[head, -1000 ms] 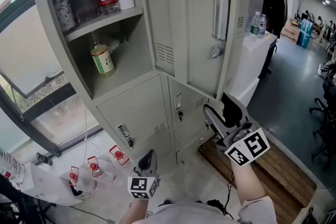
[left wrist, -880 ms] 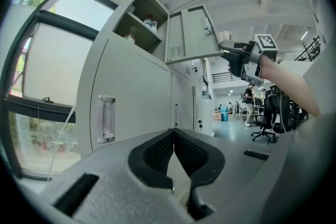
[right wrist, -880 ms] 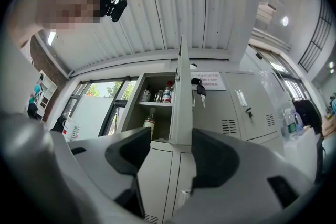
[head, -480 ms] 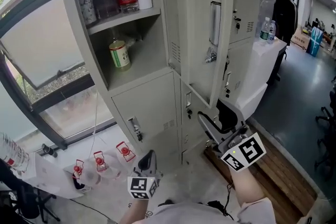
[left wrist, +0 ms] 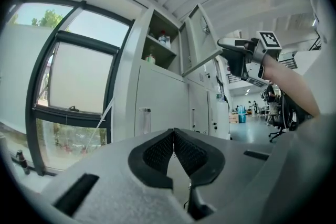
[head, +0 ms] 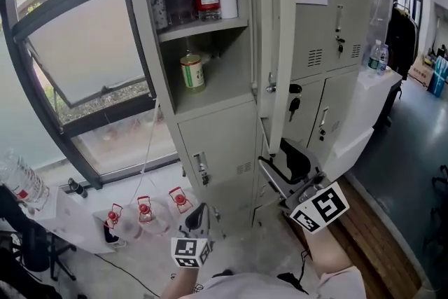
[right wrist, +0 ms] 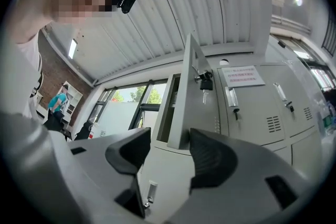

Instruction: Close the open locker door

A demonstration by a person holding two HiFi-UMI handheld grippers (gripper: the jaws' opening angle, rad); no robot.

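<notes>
The grey locker's upper door (head: 278, 45) stands open and shows edge-on in the head view. Beside it the open compartment (head: 210, 91) holds bottles and a can. My right gripper (head: 283, 163) is open, just under the door's lower corner. In the right gripper view the door's edge (right wrist: 185, 97) rises between and beyond the spread jaws of my right gripper (right wrist: 170, 152), with a padlock (right wrist: 205, 83) hanging on the door's face. My left gripper (head: 198, 213) hangs low in front of the lower lockers. It is shut and empty (left wrist: 174, 136), well away from the door (left wrist: 202, 42).
Closed lockers (head: 336, 17) fill the right of the cabinet. A white counter (head: 364, 94) with water bottles stands further right. Clear jugs with red caps (head: 143, 210) sit on the floor under a large window (head: 77, 45). A wooden platform (head: 371, 234) lies at the lower right.
The head view has swung, so the locker now stands more upright and the door shows edge-on rather than face-on. The right gripper stays under the door's lower corner. The left gripper has held still.
</notes>
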